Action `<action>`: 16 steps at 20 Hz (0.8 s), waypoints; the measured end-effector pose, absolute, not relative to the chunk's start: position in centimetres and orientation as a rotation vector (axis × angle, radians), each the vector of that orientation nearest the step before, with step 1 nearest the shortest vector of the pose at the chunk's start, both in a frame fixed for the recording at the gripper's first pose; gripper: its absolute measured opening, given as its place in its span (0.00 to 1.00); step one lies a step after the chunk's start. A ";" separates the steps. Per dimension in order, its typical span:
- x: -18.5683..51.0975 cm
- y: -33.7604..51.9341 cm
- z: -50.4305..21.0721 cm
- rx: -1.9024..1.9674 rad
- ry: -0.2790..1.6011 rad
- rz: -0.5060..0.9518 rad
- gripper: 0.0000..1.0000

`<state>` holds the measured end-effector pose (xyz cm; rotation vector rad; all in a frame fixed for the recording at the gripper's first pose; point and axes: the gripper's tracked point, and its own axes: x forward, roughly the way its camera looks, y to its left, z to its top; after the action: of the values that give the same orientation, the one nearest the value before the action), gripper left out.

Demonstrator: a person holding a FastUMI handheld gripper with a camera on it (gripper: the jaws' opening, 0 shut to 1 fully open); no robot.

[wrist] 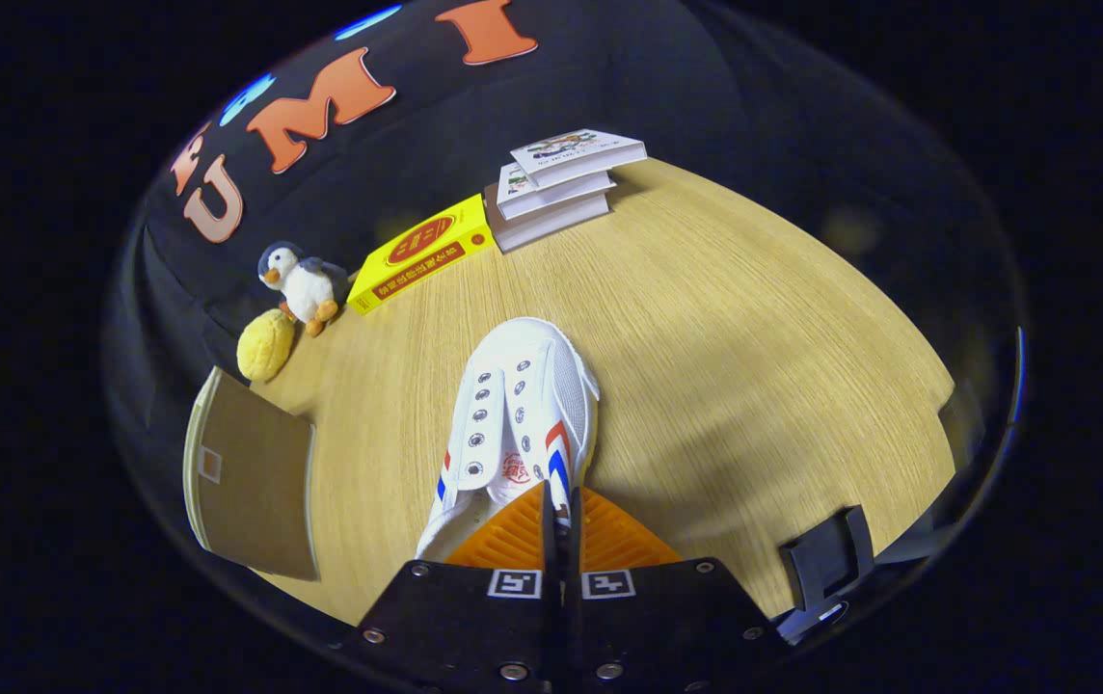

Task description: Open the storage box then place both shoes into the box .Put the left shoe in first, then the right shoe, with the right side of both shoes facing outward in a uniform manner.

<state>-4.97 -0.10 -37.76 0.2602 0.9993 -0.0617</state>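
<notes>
Clamped together, our hand-held gripper (561, 511) pinches the heel collar of the white canvas sneaker with red and blue stripes (520, 414) (toe pointing away), lifted above the wooden table (754, 328) for carrying.

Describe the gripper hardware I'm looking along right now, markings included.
The gripper has two ribbed, wedge-shaped fingers meeting at a thin seam. Each is mounted on a flat black plate with silver screws. Each plate carries a small square black-and-white fiducial tag near the seam.
</notes>
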 end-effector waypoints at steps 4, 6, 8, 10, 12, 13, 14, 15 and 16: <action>-3.8 4.1 -33.1 0.250 0.927 -0.017 0.01; -3.3 7.0 -30.8 0.256 0.887 -0.008 0.01; -3.4 10.5 -29.0 0.259 0.869 0.026 0.01; -3.6 14.3 -27.4 0.274 0.852 0.067 0.01; -4.1 18.2 -26.1 0.293 0.844 0.100 0.01; -4.4 20.2 -25.7 0.300 0.845 0.115 0.01; -4.6 21.9 -25.3 0.302 0.844 0.129 0.01; -4.8 23.7 -25.0 0.303 0.842 0.141 0.01; -5.0 25.6 -24.8 0.307 0.844 0.152 0.01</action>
<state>-4.98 25.56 -24.85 0.3075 0.8437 0.1521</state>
